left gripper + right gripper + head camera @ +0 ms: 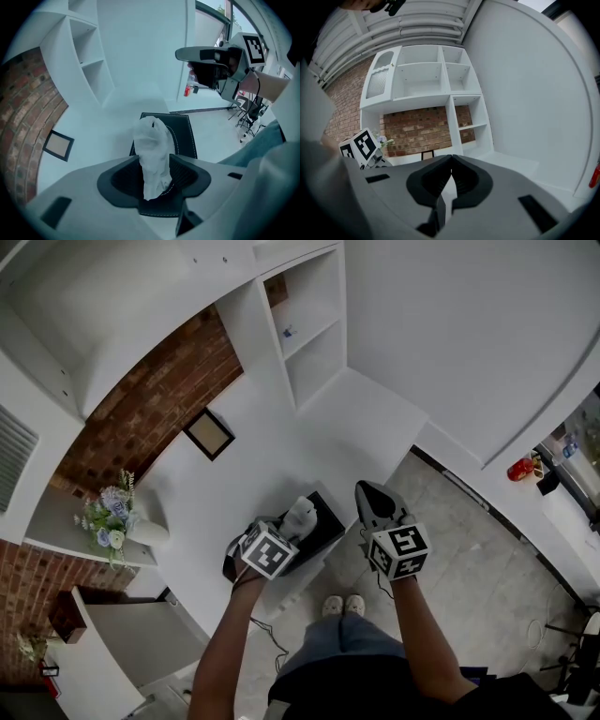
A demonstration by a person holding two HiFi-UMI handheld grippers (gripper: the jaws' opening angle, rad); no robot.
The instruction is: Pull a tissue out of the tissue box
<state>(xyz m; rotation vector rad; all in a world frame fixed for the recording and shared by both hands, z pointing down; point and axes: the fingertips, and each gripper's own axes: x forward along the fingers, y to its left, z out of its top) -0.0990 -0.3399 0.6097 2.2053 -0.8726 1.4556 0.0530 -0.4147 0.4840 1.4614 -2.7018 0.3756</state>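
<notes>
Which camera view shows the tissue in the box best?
The left gripper view: the tissue fills the centre, standing up from the black tissue box between the open left tongs. The head view shows it small; the right gripper view misses it.

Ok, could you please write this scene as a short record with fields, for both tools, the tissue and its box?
left tool: pointing down over the box, jaws apart, tissue between them
right tool: jaws together, nothing between them, held away from the box
tissue: white, standing up out of the box
tissue box: black, on the white counter
counter: also bears a small picture frame
task stage: tissue not yet pulled out
</notes>
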